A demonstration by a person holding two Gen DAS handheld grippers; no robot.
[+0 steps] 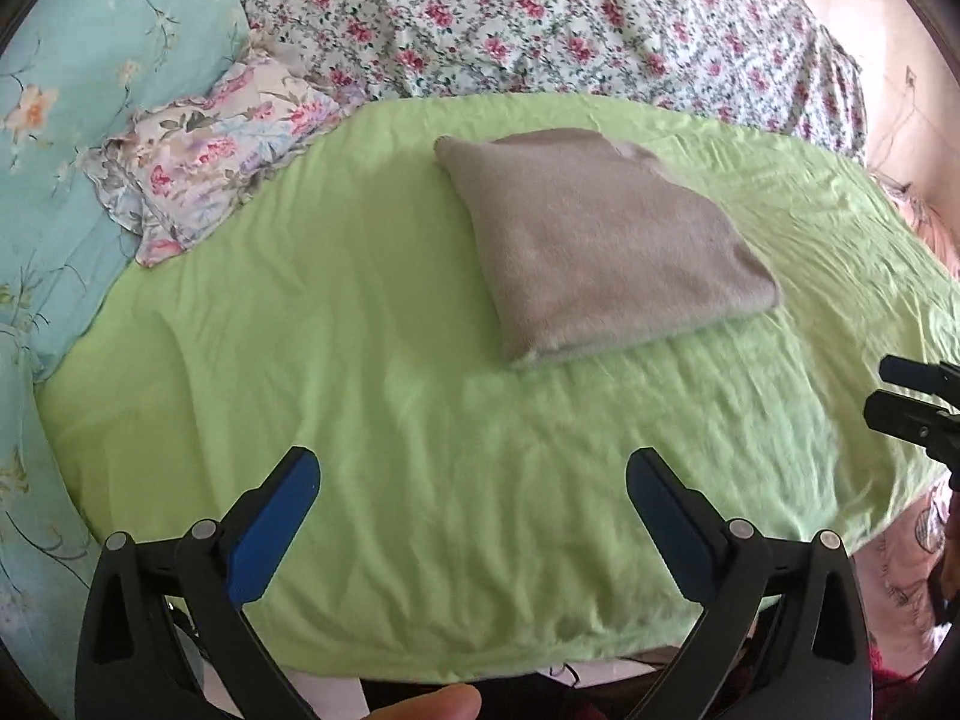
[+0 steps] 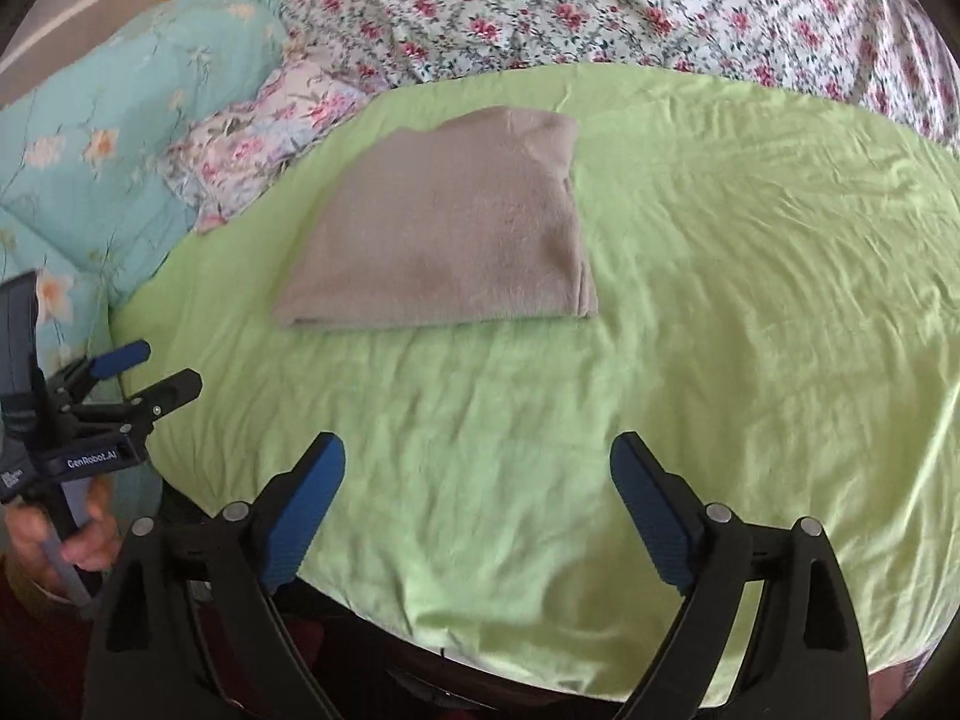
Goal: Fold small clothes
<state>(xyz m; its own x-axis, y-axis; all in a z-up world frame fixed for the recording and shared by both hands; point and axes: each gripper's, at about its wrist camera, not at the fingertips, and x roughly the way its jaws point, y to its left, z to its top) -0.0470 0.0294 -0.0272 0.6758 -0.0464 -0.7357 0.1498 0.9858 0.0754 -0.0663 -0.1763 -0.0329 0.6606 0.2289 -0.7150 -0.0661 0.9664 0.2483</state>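
Left wrist view shows the cloth (image 1: 600, 240) folded mid-bed (image 1: 420, 450), both the left hand-held gripper (image 1: 474, 474) and right hand-held gripper (image 2: 477, 462) gaping empty near the bed's front edge, so folding looks done; next likely fetches another garment.

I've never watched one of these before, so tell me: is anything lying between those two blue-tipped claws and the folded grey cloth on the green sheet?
Nothing visible does. Only bare green sheet lies between the open left gripper, the open right gripper and the grey cloth. The floral pillow sits off to the side.
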